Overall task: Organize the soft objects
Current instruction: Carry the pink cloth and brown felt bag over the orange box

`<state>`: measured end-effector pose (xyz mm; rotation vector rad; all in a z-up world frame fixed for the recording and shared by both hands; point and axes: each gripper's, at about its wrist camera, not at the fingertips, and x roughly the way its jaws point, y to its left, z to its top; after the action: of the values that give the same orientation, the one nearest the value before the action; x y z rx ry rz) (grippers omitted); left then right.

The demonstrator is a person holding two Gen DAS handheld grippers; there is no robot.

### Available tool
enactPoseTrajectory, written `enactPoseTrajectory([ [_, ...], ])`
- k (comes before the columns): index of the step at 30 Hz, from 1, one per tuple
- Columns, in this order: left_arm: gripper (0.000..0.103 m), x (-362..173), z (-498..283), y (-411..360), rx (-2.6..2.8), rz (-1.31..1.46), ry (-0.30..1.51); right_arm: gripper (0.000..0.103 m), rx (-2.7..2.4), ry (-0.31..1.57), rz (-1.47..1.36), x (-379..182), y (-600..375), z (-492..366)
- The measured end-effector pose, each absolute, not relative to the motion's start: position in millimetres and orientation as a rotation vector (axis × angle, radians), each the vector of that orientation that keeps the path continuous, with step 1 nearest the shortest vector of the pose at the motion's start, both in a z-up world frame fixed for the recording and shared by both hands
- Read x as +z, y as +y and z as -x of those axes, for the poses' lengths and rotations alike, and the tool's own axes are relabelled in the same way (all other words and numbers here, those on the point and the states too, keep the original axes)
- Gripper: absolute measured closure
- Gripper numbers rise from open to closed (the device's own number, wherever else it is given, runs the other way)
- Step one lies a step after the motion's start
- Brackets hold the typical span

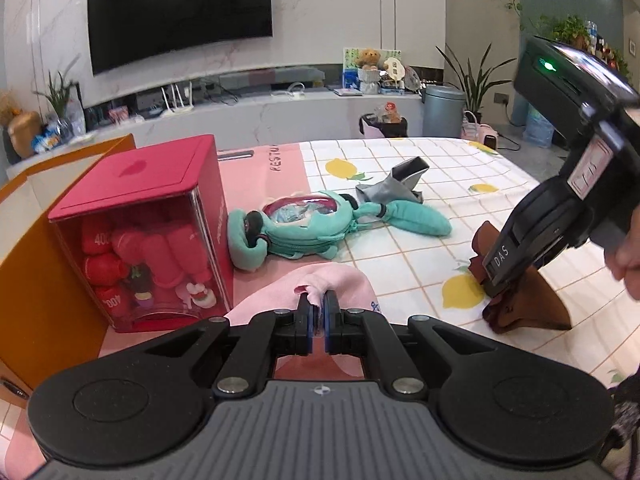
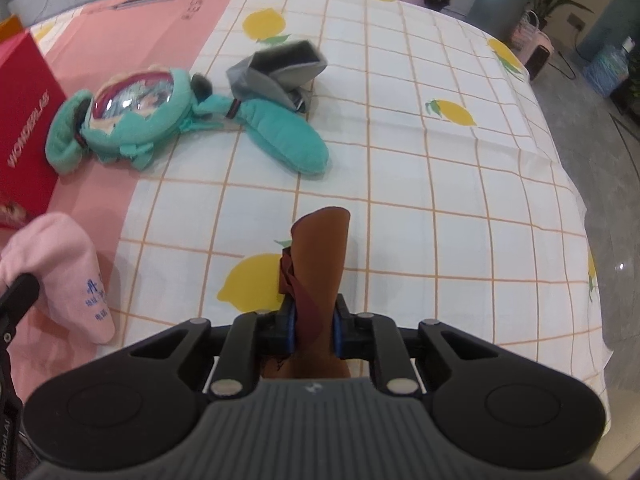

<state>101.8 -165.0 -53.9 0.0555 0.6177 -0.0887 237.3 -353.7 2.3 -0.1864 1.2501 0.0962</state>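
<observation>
So both claws are already loaded here. The left claw point(image 1: 318, 304) has its fingers pinched together on a fold of the pink cloth point(image 1: 320, 280), which bunches up right at the tips and drapes down onto the surface point(image 1: 420, 248) with the lemon-print cover. The right claw point(image 2: 314, 320) is clamped on the brown cloth point(image 2: 320, 256); in its own view the cloth sticks straight out toward 12 o'clock, long axis running along the fingers, top edge rolled over.

From the left wrist view the brown cloth sits at about 3 o'clock from the pink one, standing up like a little tent with a flared base resting on the cover. From the right wrist view the pink cloth is at 9 o'clock, well apart, its long axis slanting down toward 5 o'clock with blue printing near the lower end.

Between and beyond them, at roughly 11 o'clock from the right claw, lies the teal plush bag point(image 2: 160, 120). Its long padded strap or ear points toward 4 o'clock and its body sits just beside the red box point(image 1: 152, 216) holding red plush items. A grey pouch point(image 2: 276, 72) sits just behind the teal strap, possibly touching it.

My guess is each cloth gets stacked or folded next, and the left hand is nearer the box if that's the destination.
</observation>
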Motion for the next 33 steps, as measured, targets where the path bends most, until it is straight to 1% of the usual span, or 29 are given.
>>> enactPoseTrajectory([
  [2, 0.098, -45.7, -107.4, -168.1, -0.133, -0.055, 0.635, 0.088, 0.083, 1.242, 0.154, 6.9, -356.2, -236.6],
  [9, 0.098, 6.4, -129.5, -179.9, -0.231, -0.015, 0.571, 0.087, -0.014, 1.146, 0.035, 44.0, -375.7, -244.3],
  [12, 0.098, 27.6, -149.1, -179.5, -0.243, -0.008, 0.557, 0.087, -0.090, 1.091, 0.078, 61.7, -376.5, -251.8],
  [18, 0.098, 57.0, -199.6, -165.6, -0.180, -0.063, 0.561, 0.087, -0.071, 1.015, 0.026, 100.4, -363.7, -286.8],
  [21, 0.098, 66.7, -221.9, -142.0, -0.096, -0.079, 0.557, 0.087, -0.053, 0.977, 0.053, 114.2, -340.9, -316.8],
  [22, 0.098, 69.2, -228.7, -133.3, -0.091, -0.111, 0.582, 0.087, -0.047, 0.969, 0.057, 117.3, -332.3, -327.7],
  [26, 0.098, 79.2, -247.1, -81.3, 0.019, -0.098, 0.588, 0.087, -0.039, 0.955, 0.040, 125.8, -287.5, -360.9],
  [29, 0.098, 85.2, -248.5, -34.2, 0.107, -0.094, 0.581, 0.087, 0.011, 0.929, 0.059, 135.4, -241.4, -370.5],
  [33, 0.098, 86.8, -232.7, 29.9, 0.185, -0.073, 0.592, 0.087, 0.166, 0.881, 0.007, 149.1, -172.4, -367.9],
])
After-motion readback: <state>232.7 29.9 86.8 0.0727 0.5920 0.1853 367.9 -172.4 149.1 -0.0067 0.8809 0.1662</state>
